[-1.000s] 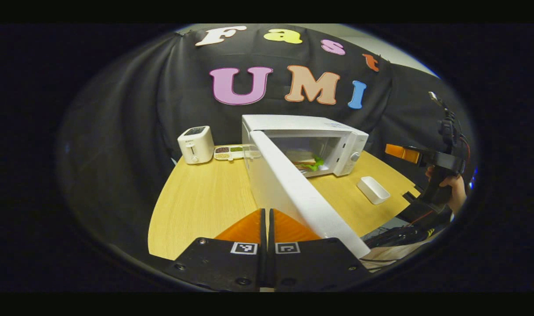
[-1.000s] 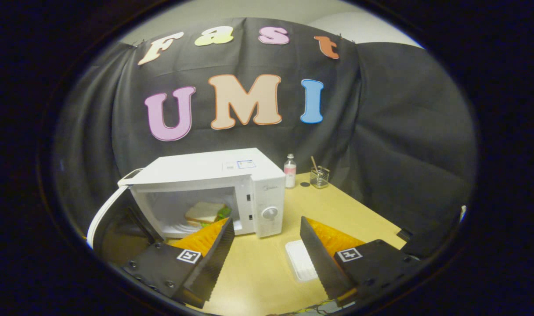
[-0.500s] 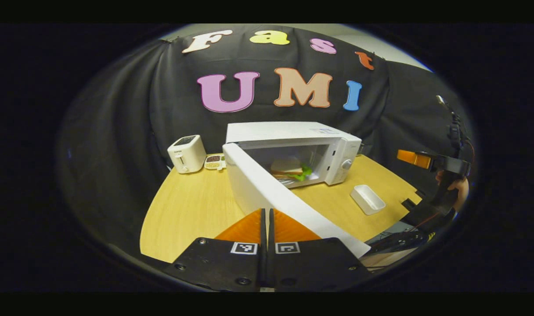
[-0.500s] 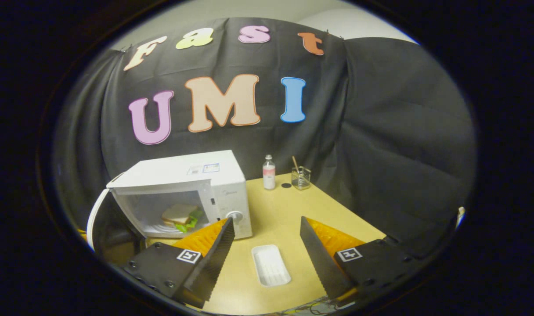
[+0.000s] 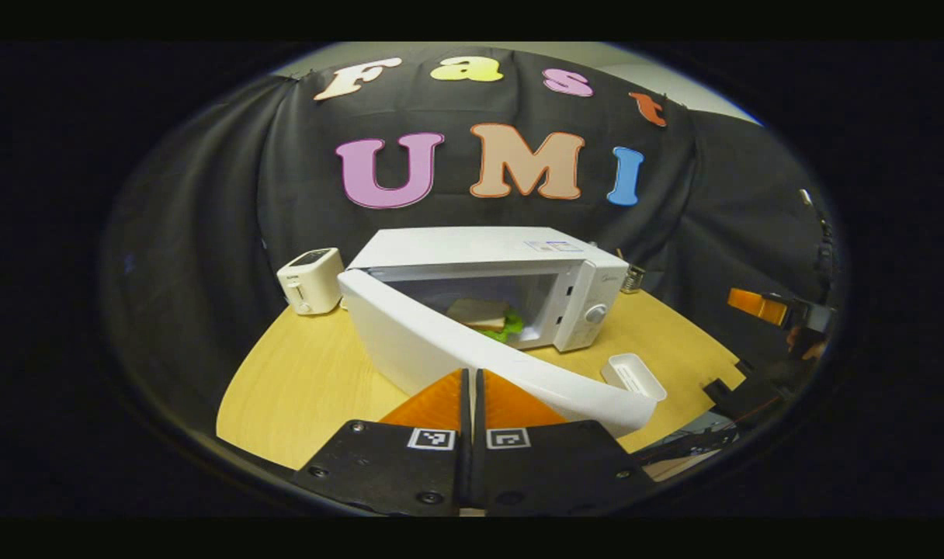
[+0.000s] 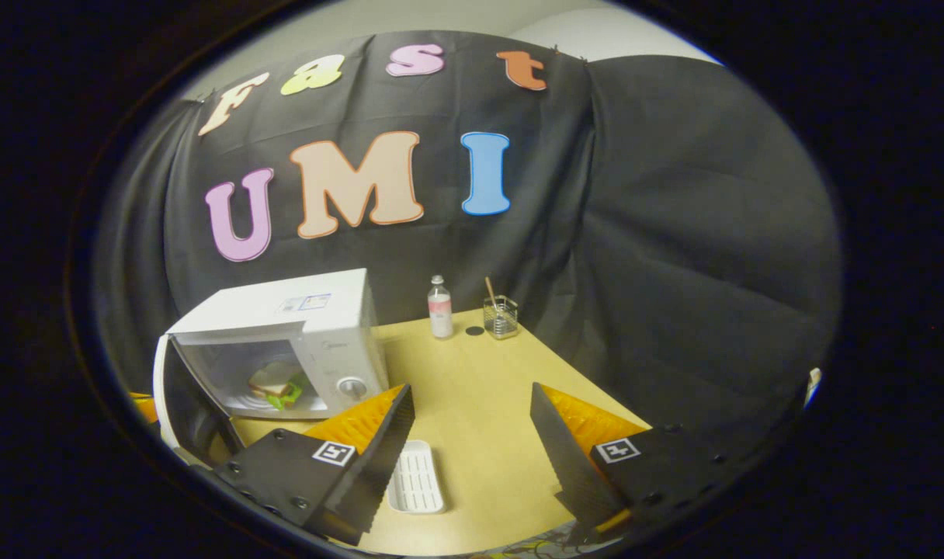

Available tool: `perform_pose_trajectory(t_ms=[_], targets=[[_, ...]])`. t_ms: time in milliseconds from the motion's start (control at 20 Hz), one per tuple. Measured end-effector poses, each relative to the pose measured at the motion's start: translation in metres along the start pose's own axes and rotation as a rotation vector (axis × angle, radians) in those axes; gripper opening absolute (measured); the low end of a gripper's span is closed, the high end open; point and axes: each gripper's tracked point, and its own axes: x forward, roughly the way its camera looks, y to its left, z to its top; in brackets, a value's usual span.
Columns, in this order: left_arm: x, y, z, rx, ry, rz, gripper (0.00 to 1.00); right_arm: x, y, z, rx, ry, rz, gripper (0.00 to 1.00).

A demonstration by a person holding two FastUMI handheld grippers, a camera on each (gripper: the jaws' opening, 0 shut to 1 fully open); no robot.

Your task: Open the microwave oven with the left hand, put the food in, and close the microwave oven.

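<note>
Step in hand: I am closing the microwave door with the left tongs; the food is already inside, so I judge the task nearly done.
Food: a sandwich is sitting in the oven cavity, at centre frame in the left gripper view and at lower left in the right gripper view.
Left tongs: pressed together at bottom centre, their tips lying against the door's outer face; nothing is pinched between them.
Right tongs: spread wide and empty at the bottom of their own view, hanging over the desk near a small white tray.
Door: I am seeing it half open, slanting from the hinge at left down toward lower right.
How to do it well: I am planning to push near the free edge, following the arc, and finishing firmly so the latch catches without sliding the oven.
Watch: I am keeping the right tongs away from the door's swing.
</note>
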Motion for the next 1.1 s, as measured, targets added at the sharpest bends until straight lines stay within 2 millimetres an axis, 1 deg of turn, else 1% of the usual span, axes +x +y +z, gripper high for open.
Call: perform_pose_trajectory(t_ms=[200,450,600,650,700,750,800,850,950,1000,1050,1100], targets=[[0.026,-0.029,0.011,-0.01,-0.021,-0.015,0.01,0.012,-0.028,-0.002,0.014,0.014,-0.002,0.96],[0.053,-0.061,0.026,-0.018,-0.042,-0.029,0.01,0.022,-0.046,0.007,0.02,0.004,0.018,0.96],[0.071,-0.076,0.036,-0.04,-0.054,-0.04,0.01,0.026,-0.05,0.012,0.036,-0.003,0.034,0.96],[0.077,-0.078,0.037,-0.04,-0.056,-0.041,0.01,0.026,-0.051,0.015,0.039,-0.006,0.038,0.92],[0.083,-0.08,0.042,-0.033,-0.064,-0.04,0.01,0.026,-0.051,0.017,0.049,-0.007,0.043,0.96],[0.09,-0.082,0.045,-0.027,-0.069,-0.039,0.01,0.027,-0.05,0.018,0.065,-0.005,0.05,0.92],[0.096,-0.082,0.048,-0.022,-0.071,-0.038,0.03,0.027,-0.049,0.019,0.081,-0.001,0.059,0.96],[0.102,-0.084,0.05,-0.017,-0.075,-0.037,0.01,0.028,-0.049,0.02,0.095,0.003,0.065,0.96],[0.114,-0.086,0.055,-0.011,-0.083,-0.034,0.01,0.029,-0.049,0.022,0.105,0.001,0.075,0.96],[0.12,-0.087,0.057,-0.013,-0.081,-0.033,0.01,0.029,-0.048,0.021,0.102,0.006,0.08,0.92],[0.126,-0.088,0.056,-0.017,-0.08,-0.031,0.0,0.029,-0.046,0.02,0.098,0.014,0.087,0.96],[0.131,-0.09,0.057,-0.024,-0.079,-0.031,0.03,0.029,-0.044,0.021,0.093,0.016,0.094,0.96]])
